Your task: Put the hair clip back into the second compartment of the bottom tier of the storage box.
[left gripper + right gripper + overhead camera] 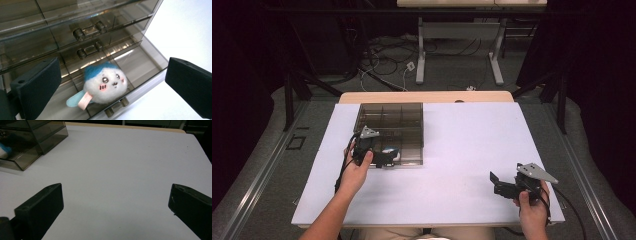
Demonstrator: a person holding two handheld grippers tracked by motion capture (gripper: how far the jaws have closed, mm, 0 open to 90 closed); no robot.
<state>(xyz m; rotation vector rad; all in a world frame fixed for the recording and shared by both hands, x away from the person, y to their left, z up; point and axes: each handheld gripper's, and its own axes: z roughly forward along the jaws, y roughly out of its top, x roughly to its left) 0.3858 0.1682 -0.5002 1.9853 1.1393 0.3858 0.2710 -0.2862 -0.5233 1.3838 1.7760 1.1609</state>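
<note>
1. I see a small round white plush toy [106, 86] with a blue cap, a tiny face with pink cheeks, a pale blue tail and a pink tag.
2. It lies in a near-edge compartment of the smoky transparent organizer box [150, 53], face up.

Beyond the fingers, the white counter [472, 150] ends at a pale wooden edge strip [427, 97]. Farther off, 2 grey frame legs [420, 55] of another table stand on the floor [452, 70], with tangled cables [384, 60] and a white plug [410, 65] beside them.
</note>
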